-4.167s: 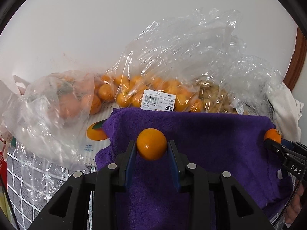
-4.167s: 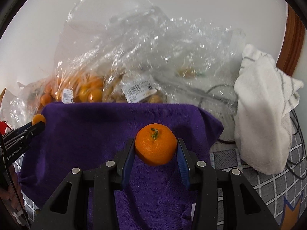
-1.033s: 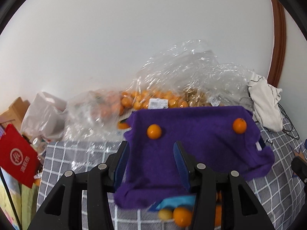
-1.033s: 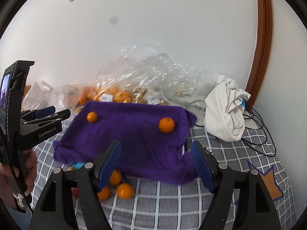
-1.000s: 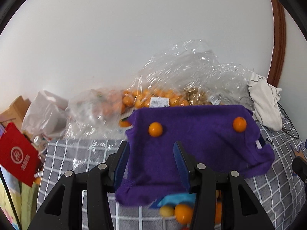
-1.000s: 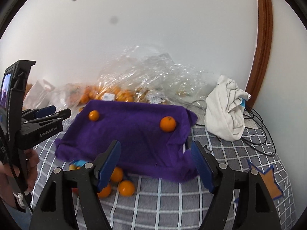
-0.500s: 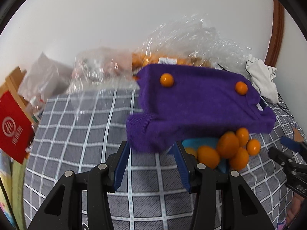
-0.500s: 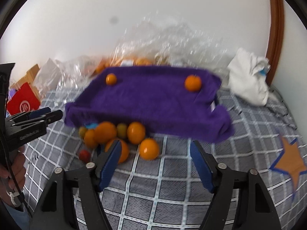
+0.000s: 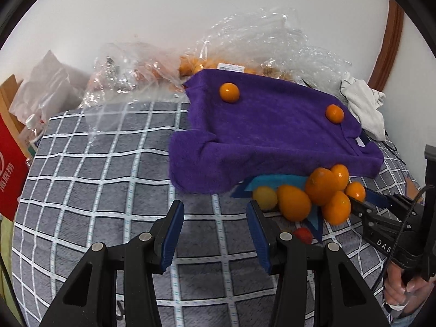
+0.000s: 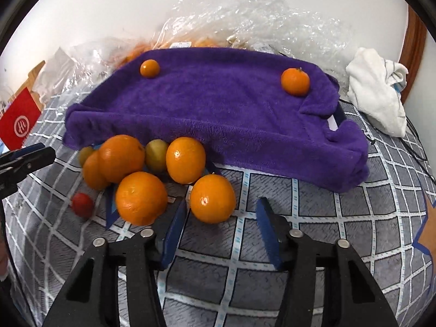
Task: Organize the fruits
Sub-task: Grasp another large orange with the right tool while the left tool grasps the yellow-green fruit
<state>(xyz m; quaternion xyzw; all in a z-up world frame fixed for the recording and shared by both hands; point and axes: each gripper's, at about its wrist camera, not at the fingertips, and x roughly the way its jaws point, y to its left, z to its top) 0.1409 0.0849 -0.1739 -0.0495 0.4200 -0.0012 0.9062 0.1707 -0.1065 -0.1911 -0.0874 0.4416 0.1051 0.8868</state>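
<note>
A purple towel is draped over a raised base, with a small orange at its back left and a mandarin at its back right. Several oranges are heaped in front of it, along with a yellowish fruit and a small red fruit. My right gripper is low at the heap and its jaws are closing. One orange sits at the fingertips, close to the left finger, with the right pad clear of it. My left gripper is open over the checked cloth, left of the heap, and holds nothing.
Clear plastic bags of fruit lie along the back wall. There is a white cloth with cables at the back right and a red bag at the far left. A grey checked cloth covers the surface. A hand grips the right gripper's handle.
Both grippers have come down toward the surface and tilted downward, so the orange heap is now close. The right jaws have narrowed. The two fruits on the towel have not moved.
</note>
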